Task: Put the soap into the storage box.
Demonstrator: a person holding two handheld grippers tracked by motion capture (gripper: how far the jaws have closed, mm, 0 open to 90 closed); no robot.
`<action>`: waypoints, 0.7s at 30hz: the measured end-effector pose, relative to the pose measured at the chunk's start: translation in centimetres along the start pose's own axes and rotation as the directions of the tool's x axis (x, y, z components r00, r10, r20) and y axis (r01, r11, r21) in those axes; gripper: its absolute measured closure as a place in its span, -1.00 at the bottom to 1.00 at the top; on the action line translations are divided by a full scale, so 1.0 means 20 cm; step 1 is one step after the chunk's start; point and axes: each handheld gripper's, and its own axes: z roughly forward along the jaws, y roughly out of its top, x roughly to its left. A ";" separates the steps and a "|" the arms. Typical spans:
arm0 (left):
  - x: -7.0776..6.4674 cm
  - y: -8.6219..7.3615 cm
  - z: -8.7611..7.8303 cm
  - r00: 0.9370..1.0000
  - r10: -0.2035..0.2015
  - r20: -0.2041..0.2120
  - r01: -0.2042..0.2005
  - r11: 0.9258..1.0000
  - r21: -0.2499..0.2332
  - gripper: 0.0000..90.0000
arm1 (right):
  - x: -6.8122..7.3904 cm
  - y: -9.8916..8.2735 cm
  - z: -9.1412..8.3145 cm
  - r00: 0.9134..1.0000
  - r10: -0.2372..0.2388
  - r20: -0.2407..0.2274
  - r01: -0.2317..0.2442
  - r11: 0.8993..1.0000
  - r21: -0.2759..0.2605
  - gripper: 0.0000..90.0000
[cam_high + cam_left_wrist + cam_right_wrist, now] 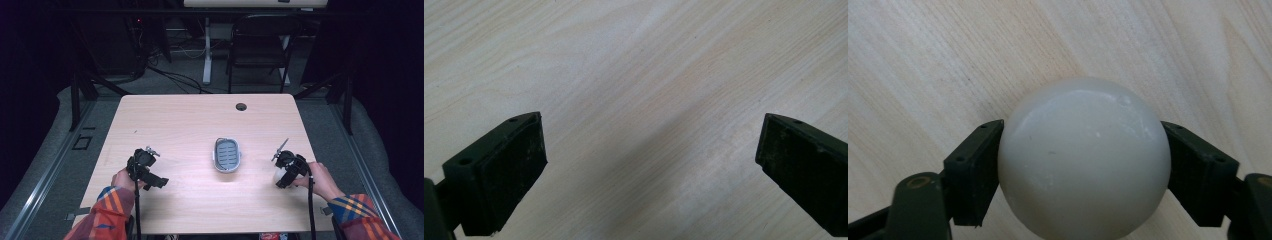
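Left hand-held gripper (651,150): jaws spread wide over bare wood, nothing between them; near the counter's left front.
Right hand-held gripper (1083,165): jaws pinching a smooth white ball (1083,160) from both sides; near the right front edge.
Counter (190,120): pale wood grain.
Centre: small grey basket-like tray (227,154), between the two grippers, apart from both.
Far edge: round dark cable hole (241,106).
Beyond: dark folding chair (260,45).

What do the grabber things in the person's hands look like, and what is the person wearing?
Both are black. The left gripper has two chunky jaws with flat, scuffed pads and small screw holes. The right gripper looks much the same, with a thin silvery rod sticking up. A black cable trails from each. The sleeves are plaid: orange, red, blue.
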 end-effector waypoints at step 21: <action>0.01 0.00 0.00 1.000 0.005 0.005 -0.005 1.000 -0.021 -1.00 | 0.00 0.01 -0.05 1.000 -0.019 0.019 0.019 1.000 0.004 -0.47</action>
